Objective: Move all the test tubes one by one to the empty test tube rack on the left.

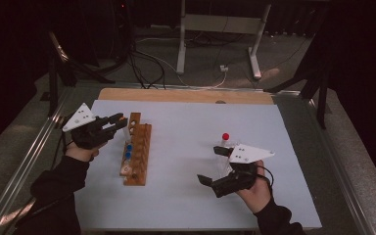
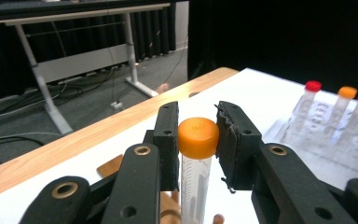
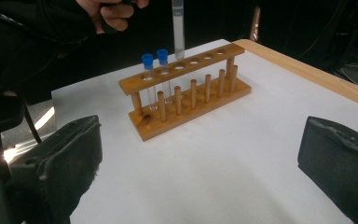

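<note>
Now you have the orange-capped tube [image 2: 196, 158] clamped in your left gripper [image 2: 196, 140], the jaws pressed against the cap's two sides, and the tube hangs upright with its lower end just above the wooden rack [image 3: 186, 93]. In the right gripper view the tube [image 3: 178, 28] hovers over the third hole from the rack's blue-capped end, right beside the two blue-capped tubes [image 3: 154, 70] already seated there.

To seat it well, keep the tube plumb and centre its tip over that hole before you lower it; a tilt would likely catch the tip on the rack's top bar. Lower slowly, and watch the neighbouring blue cap, which stands close to your nearer jaw. Release only once the tube rests in the rack.

Your right gripper [image 1: 214, 180] is wide open and holds nothing, well to the right of the rack, near the clear stand [image 2: 335, 126] with its red- and orange-capped tubes. Between it and the rack the white tabletop [image 1: 186, 147] lies bare, so you have free room on that side. Behind the rack the tabletop's wooden edge is near; keep your left hand [image 1: 81, 151] from drifting that way.
</note>
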Demonstrator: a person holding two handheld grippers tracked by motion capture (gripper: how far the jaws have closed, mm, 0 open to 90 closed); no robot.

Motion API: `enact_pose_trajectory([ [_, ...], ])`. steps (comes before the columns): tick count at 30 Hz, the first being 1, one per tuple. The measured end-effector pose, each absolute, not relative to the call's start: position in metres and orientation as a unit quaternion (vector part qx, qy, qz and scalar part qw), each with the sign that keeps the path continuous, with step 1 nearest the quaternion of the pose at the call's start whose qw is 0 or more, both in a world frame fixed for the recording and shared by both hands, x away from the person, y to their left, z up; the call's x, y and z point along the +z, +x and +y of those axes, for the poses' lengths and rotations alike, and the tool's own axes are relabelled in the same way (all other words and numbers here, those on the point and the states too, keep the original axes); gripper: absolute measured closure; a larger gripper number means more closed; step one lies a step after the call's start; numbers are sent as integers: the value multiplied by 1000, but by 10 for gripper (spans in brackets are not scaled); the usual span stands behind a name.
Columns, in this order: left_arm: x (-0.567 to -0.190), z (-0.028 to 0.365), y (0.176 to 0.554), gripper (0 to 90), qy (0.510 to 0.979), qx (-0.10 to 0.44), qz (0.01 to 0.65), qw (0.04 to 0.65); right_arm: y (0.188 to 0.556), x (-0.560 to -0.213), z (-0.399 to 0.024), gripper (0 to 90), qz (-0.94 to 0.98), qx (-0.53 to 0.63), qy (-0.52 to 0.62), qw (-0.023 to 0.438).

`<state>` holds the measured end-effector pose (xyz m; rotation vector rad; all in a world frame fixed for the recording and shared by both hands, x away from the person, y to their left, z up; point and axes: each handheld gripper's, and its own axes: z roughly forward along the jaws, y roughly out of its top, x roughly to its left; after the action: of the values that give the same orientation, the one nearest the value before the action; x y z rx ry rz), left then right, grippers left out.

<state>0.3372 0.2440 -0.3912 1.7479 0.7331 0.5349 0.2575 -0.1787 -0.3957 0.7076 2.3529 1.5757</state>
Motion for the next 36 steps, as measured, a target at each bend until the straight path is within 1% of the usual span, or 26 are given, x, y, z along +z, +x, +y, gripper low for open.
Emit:
enact_pose_trajectory([
  [7, -401, 245, 337, 718, 737, 214, 317, 557, 258, -396, -179, 0, 802, 534, 242, 110],
  [17, -418, 243, 338, 718, 746, 214, 317, 546, 258, -397, -179, 0, 803, 533, 243, 109],
  [25, -436, 241, 339, 718, 753, 200, 326, 535, 258, -396, -180, 0, 803, 534, 243, 106],
  [36, -450, 241, 338, 718, 754, 190, 335, 532, 258, -396, -180, 0, 803, 534, 243, 106],
])
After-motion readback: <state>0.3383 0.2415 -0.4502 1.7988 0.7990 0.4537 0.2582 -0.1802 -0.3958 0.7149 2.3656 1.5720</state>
